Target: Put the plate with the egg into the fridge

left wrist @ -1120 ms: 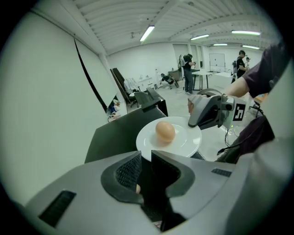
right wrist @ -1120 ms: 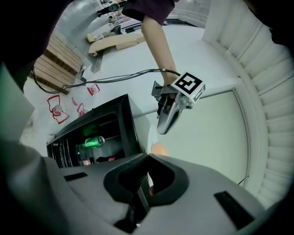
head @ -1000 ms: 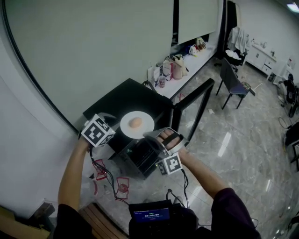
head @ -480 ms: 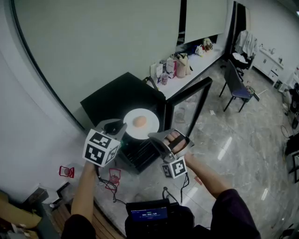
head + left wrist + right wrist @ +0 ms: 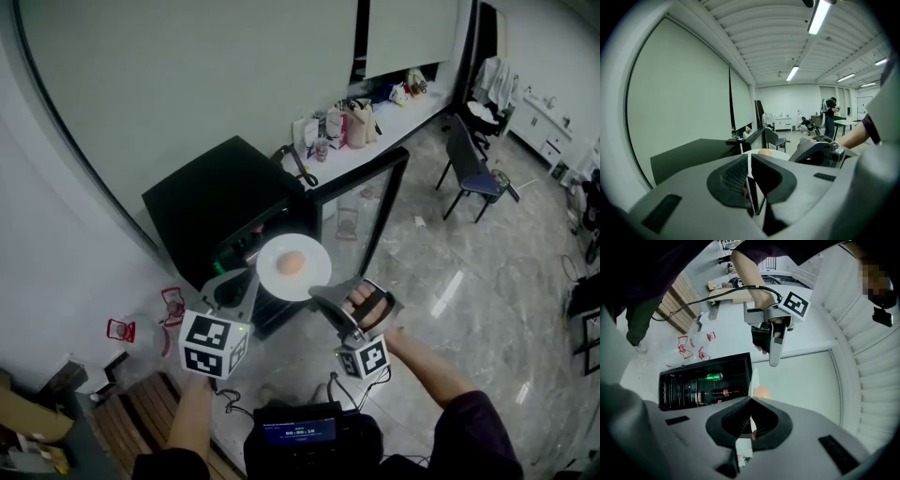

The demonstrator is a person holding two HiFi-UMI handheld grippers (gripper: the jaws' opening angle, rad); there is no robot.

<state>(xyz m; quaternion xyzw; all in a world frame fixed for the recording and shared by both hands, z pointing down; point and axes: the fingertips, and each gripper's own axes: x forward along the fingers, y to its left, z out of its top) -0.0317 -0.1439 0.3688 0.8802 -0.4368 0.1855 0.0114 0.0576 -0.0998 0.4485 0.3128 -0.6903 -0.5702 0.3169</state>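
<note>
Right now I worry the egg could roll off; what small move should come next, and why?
Probably lower the plate, kept level, toward the open fridge. The left gripper and right gripper are each shut on the plate's rim at opposite sides, the egg lies loose, and the fridge opening sits lower.

My left gripper (image 5: 246,279) points forward and a little down. Its 2 jaws are closed on the near-left rim of the plate (image 5: 306,246). Its marker cube (image 5: 214,345) is tilted, with 1 face turned up toward my head. My left forearm (image 5: 190,422) is bare and reaches out from below. My right gripper (image 5: 319,295) lies about level and comes in from the right, and its 2 jaws are closed on the near-right rim. My right hand (image 5: 368,306) wraps around its handle. My right forearm (image 5: 427,367) is bare too, and a dark sleeve (image 5: 473,431) covers the upper arm. The 2 grippers are near each other, with their tips turned inward.
</note>
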